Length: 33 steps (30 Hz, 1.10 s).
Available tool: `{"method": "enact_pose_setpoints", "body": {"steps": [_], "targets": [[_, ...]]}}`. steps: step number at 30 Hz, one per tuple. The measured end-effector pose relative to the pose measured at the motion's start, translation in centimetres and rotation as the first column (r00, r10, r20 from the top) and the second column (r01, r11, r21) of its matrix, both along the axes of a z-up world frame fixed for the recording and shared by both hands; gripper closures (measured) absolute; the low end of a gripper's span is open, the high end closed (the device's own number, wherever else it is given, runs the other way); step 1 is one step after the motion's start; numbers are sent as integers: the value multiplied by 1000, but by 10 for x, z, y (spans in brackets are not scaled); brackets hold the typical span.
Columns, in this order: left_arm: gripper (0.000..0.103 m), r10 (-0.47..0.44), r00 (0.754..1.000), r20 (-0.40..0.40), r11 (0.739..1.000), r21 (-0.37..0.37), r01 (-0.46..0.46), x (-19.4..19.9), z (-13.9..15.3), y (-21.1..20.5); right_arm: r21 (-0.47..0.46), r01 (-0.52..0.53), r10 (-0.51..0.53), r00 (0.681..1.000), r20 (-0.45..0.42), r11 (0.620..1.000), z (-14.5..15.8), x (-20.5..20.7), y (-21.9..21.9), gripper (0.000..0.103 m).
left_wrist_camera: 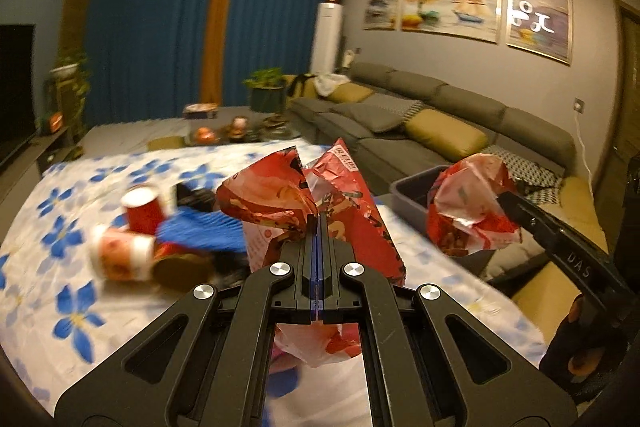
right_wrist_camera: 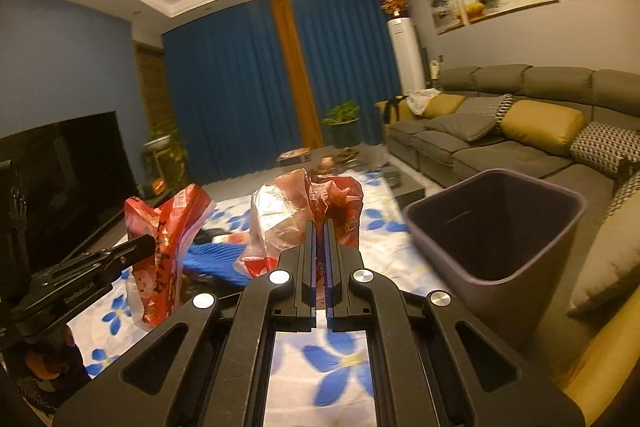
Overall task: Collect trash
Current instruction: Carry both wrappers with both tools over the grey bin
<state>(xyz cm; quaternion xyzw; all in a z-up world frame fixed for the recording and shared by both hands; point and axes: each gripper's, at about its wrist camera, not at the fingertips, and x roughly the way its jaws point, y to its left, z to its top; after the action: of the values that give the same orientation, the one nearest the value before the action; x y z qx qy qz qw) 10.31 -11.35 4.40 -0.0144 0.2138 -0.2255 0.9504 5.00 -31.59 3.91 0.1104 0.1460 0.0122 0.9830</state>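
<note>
The left hand-held gripper (left_wrist_camera: 317,223) is pressed together on a red wrapper (left_wrist_camera: 320,195), a printed foil-like bag that fans up on both sides of the closed jaws and hangs crumpled beneath them. The right hand-held gripper (right_wrist_camera: 319,227) pinches a bag (right_wrist_camera: 304,211), thin, crinkled plastic, part clear and part red, bunched into a loose ball above its jaws. Both are held up in the air over the worktop (left_wrist_camera: 48,267), the bag near the right edge and close to the bin (right_wrist_camera: 496,227).

The bin is a dark, square-mouthed tub standing just off the worktop's right edge, beside the sofa (right_wrist_camera: 500,147).

The worktop wears a white cloth with blue flowers. Toward its middle lie red cans (left_wrist_camera: 136,231), blurred, and a blue ribbed thing (left_wrist_camera: 204,231) beside them.

Round about: blue curtains (right_wrist_camera: 240,87) with an orange strip, a dark television (right_wrist_camera: 68,179) on the left, potted plants, a white standing unit in the corner, and paintings (left_wrist_camera: 452,3) over the grey sofa with yellow cushions.
</note>
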Motion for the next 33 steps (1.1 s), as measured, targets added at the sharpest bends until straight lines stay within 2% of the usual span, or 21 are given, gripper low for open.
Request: {"method": "enact_pose_setpoints", "body": {"steps": [13,20,33], "targets": [[103,-204,979,27,979,-16,204,33,18,-119,-39,209,-207,977,39,977,5,1,-68,99],[103,-259,966,16,966,-20,259,59,16,-161,-58,289,-288,957,32,955,1,9,-102,99],[103,-305,952,-14,952,-28,304,94,10,-216,-75,335,-336,942,1,939,-10,31,-119,99]]}}
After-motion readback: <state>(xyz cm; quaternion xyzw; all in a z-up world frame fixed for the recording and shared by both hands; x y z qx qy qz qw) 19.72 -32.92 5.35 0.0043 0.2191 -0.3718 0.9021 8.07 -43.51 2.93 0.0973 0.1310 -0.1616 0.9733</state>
